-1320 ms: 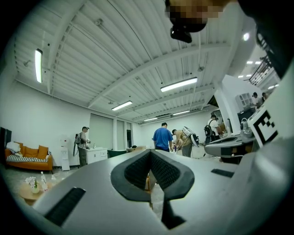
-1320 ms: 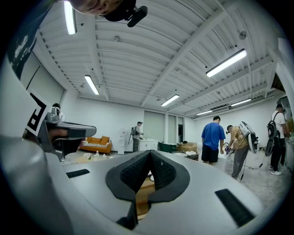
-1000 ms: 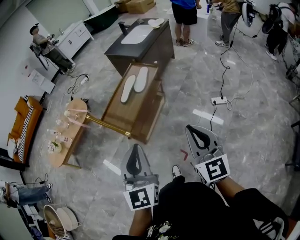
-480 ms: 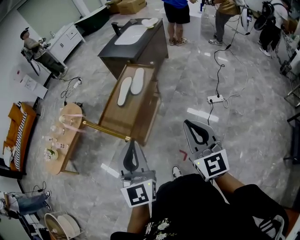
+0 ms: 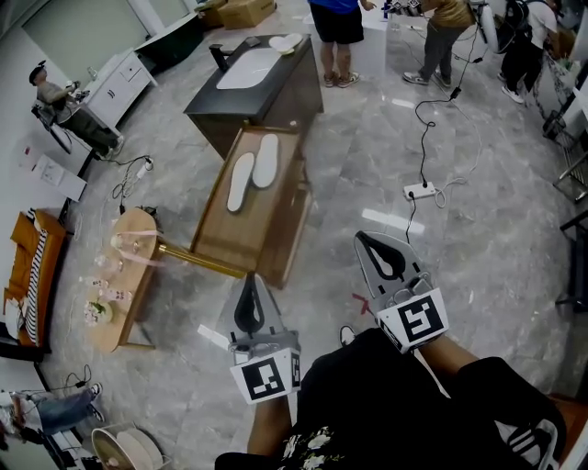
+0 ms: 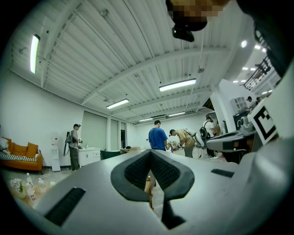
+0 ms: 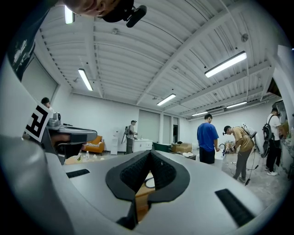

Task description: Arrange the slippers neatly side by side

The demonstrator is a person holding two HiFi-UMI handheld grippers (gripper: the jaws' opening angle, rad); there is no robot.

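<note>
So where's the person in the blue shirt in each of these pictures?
Head view: the person in the blue shirt is at the top edge, right of centre, cut off above the waist.
Left gripper view: centre, far across the room.
Right gripper view: right of centre, standing.
Shared landmark: the person in tan beside them.

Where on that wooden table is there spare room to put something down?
The wooden table is bare on its near half, between the two white slippers and the edge by the gold bar. Its far end is taken by the slippers. The small round table to the left is crowded with bottles.
</note>
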